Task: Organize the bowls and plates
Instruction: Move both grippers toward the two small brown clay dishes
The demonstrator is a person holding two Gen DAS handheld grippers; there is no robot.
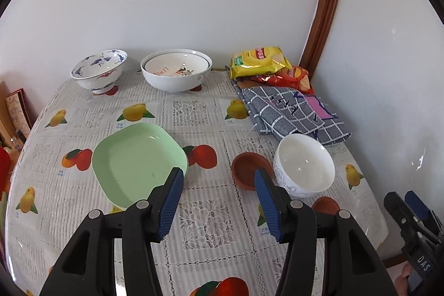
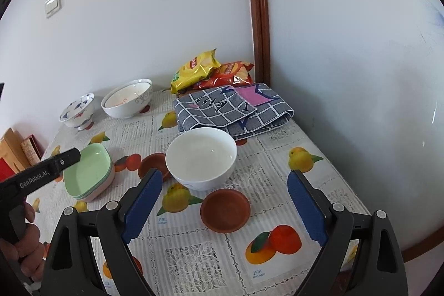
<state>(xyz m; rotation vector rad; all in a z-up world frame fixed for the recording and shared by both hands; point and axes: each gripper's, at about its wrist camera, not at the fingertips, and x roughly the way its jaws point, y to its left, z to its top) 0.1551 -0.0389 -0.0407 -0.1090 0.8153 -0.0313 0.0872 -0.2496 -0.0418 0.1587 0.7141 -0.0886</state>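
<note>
Both grippers are empty: the right gripper (image 2: 223,208) is spread wide above a brown saucer (image 2: 225,210) near the table's (image 2: 319,140) right edge, and the left gripper (image 1: 219,203) hangs half open, gripping nothing. Honestly the white bowl (image 2: 202,157) is the worry, since it sits just past that saucer with a second brown saucer (image 2: 153,166) close against its left side, so a sloppy reach could knock them together. Green plates (image 1: 138,162) sit stacked toward the left edge, just off the left gripper's left finger.
</note>
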